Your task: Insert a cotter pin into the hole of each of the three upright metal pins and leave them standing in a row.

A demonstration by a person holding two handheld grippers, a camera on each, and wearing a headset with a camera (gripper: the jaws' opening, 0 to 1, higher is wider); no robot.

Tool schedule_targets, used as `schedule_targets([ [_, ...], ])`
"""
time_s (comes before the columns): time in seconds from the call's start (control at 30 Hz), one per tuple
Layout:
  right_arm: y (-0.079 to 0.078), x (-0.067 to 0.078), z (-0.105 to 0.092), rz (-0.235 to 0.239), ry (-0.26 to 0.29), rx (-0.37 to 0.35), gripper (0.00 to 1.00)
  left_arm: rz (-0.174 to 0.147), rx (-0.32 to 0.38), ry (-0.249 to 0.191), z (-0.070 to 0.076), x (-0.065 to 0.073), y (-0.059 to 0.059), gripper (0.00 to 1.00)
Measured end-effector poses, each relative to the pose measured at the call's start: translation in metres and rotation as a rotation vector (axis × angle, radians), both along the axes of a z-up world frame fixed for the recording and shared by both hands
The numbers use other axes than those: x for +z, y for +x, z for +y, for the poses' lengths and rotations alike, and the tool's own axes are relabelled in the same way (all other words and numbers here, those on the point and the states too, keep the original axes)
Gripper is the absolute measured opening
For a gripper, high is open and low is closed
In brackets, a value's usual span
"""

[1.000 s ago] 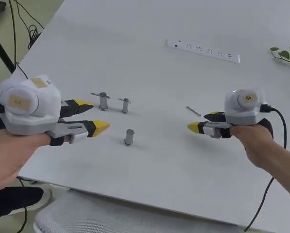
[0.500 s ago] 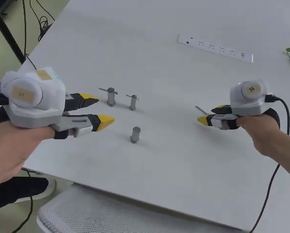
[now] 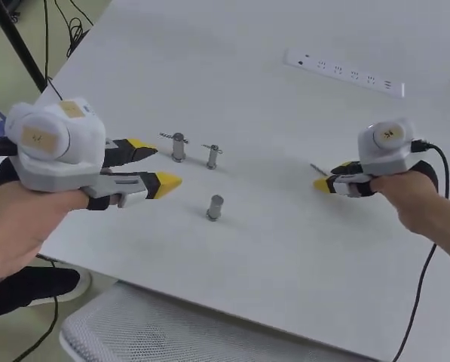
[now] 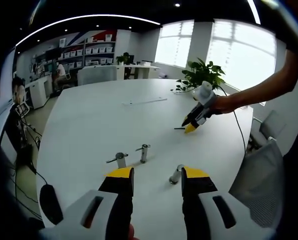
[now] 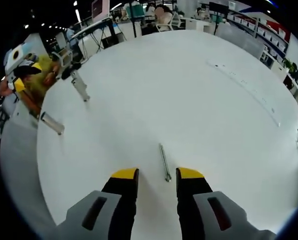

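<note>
I'm on the last of 3. In the head view, left of centre, the rear-left metal pin and the middle metal pin each have a fitted cotter pin crosswise near the top. The bare metal pin stands apart from them, lower in the frame, with nothing through it that I can make out. The loose cotter pin lies flat on the white table, at lower centre of the right gripper view. Its near end just reaches between the tips of the right gripper, whose jaws stand moderately apart and hold nothing. The left gripper is likewise parted and empty, with the bare metal pin just off its right tip in its own view. Next, I judge, the right jaws go down astride the loose cotter pin, close on its shaft and lift. Then comes a carry left to the bare metal pin, lining tip to hole, and that pin will want nudging into line with the other 2.
</note>
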State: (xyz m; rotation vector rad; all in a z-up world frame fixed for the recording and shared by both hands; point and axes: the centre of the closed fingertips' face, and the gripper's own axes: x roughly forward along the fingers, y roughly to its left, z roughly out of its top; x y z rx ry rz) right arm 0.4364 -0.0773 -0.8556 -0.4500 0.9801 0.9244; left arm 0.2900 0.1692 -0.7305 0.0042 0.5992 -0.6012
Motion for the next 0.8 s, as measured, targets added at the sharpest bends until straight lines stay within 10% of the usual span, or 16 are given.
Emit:
schedule_targets([
  [0.8,0.0069,-0.0061,-0.0036,0.013,-0.172,0.155,0.14,0.0,-0.011,-0.013,-0.0066,0.0012,-0.0009,0.36],
])
